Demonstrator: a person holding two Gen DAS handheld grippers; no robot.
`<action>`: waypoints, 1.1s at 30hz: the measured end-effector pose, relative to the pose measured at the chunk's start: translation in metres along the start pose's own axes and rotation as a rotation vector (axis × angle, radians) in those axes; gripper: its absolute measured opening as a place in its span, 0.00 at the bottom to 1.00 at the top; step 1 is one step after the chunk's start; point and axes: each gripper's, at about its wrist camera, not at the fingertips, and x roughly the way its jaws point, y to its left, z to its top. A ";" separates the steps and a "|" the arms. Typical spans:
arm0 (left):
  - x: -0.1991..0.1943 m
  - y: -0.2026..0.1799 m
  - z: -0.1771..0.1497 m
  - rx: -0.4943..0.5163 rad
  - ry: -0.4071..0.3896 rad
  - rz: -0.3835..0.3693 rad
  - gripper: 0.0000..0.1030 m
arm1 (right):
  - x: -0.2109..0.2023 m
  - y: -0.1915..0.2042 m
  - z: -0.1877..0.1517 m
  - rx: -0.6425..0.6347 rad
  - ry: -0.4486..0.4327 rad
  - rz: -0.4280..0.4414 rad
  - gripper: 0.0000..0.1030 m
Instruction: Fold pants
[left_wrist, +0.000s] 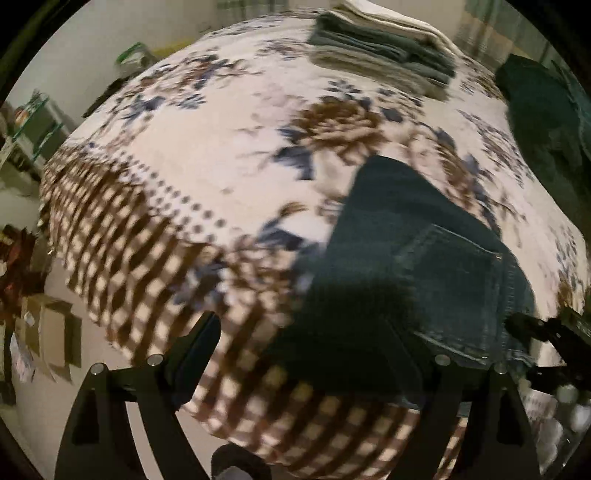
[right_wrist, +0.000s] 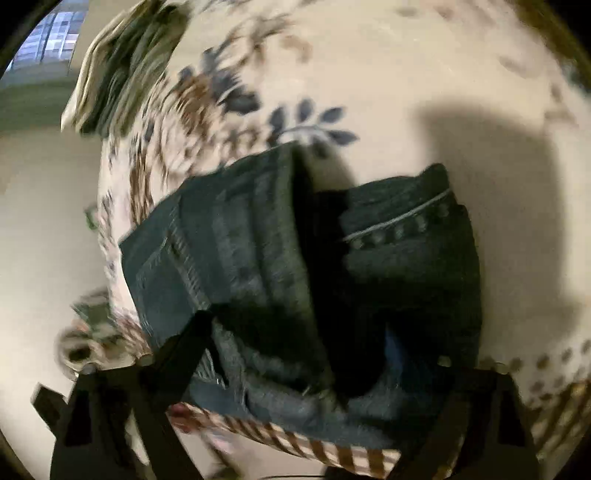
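Dark blue jeans (left_wrist: 417, 258) lie on the bed (left_wrist: 207, 177), bunched near its checked front edge, on a floral bedspread. Both views are motion-blurred.

Left tongs (left_wrist: 306, 339): fingers spread wide, pointing steeply down over the bed's front edge. One finger (left_wrist: 199, 343) is over the checked border, the other is lost against the dark denim, so I can't tell if it touches the cloth. Nothing looks pinched.

Right tongs (right_wrist: 295, 350): also spread wide, with the folded jeans (right_wrist: 280, 266) between and ahead of the fingers. The left-of-frame finger (right_wrist: 188, 343) overlaps the denim edge; contact can't be confirmed through the blur. Pads don't look pressed on the fabric.

Relative to the jeans:
- stitched back pocket faces up in the left wrist view, seam and rivets visible in the right wrist view
- stack of folded towels (left_wrist: 384, 51) sits at the far end of the bed, well apart
- another dark green garment (left_wrist: 543, 122) lies on the bed beyond them, toward the right of the left view
- right tongs' black body (left_wrist: 546, 328) just beside the waistband end
- cardboard boxes (left_wrist: 48, 332) on the floor off the bed's left side
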 end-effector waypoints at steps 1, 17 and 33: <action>0.000 0.004 -0.001 -0.013 0.001 -0.006 0.83 | 0.000 0.003 -0.004 -0.009 -0.006 0.005 0.84; -0.015 0.004 0.017 -0.030 -0.003 -0.104 0.83 | -0.101 -0.005 -0.036 -0.037 -0.184 -0.076 0.11; 0.081 -0.083 0.039 0.127 0.249 -0.181 0.83 | -0.108 -0.108 -0.021 0.177 -0.134 0.009 0.63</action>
